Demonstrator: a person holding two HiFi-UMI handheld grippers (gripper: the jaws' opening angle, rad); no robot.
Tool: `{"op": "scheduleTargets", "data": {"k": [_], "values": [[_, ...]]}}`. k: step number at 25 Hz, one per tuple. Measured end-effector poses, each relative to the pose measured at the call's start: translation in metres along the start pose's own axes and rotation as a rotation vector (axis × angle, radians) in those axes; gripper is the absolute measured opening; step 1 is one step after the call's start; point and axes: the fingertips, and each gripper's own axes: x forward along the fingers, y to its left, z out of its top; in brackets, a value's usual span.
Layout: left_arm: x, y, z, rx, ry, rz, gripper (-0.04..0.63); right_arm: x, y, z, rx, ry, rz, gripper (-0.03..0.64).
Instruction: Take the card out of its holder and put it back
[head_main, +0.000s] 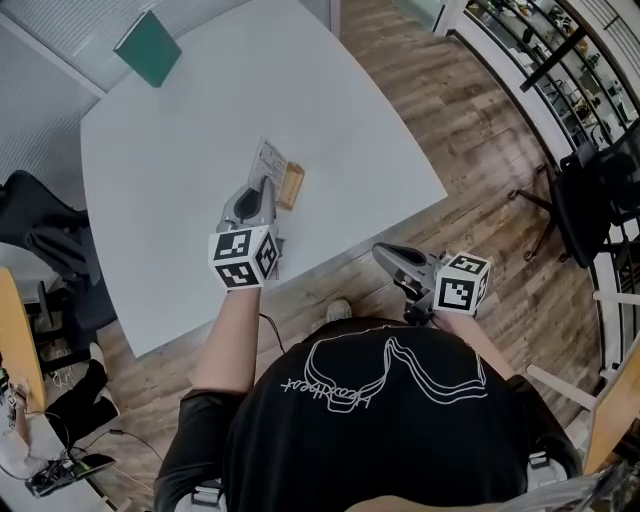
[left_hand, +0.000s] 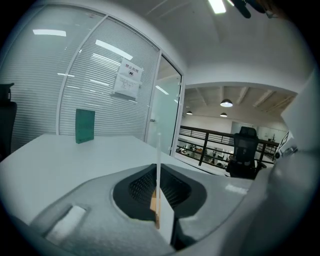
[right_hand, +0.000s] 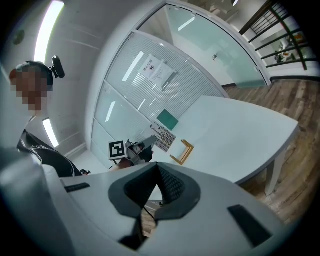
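My left gripper (head_main: 263, 188) is shut on a printed white card (head_main: 268, 160) and holds it over the white table (head_main: 180, 150). In the left gripper view the card (left_hand: 158, 160) stands edge-on between the pads. The small wooden holder (head_main: 291, 185) lies on the table just right of the card, apart from it. The right gripper view shows the card (right_hand: 162, 135), the holder (right_hand: 181, 151) and my left gripper (right_hand: 142, 150) together. My right gripper (head_main: 383, 253) hangs off the table's near edge, close to my body, shut (right_hand: 157, 172) with nothing between its jaws.
A green board (head_main: 148, 47) leans against the glass wall at the table's far corner. Black office chairs stand at the left (head_main: 40, 240) and right (head_main: 595, 195). Wooden floor (head_main: 480, 150) lies beyond the table's right edge.
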Motion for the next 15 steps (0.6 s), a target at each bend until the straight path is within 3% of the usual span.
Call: {"op": "scheduleTargets", "data": {"k": [9,15], "values": [[-0.058,-0.042,0.019,-0.093,-0.02,0.007,0.025,-0.035,0.042,0.021,-0.097,-0.035,0.038,0.009],[-0.1,-0.096,0.024,-0.162,-0.044,-0.058,0.026,-0.055,0.069,0.03,-0.157,-0.039,0.105,0.009]]}}
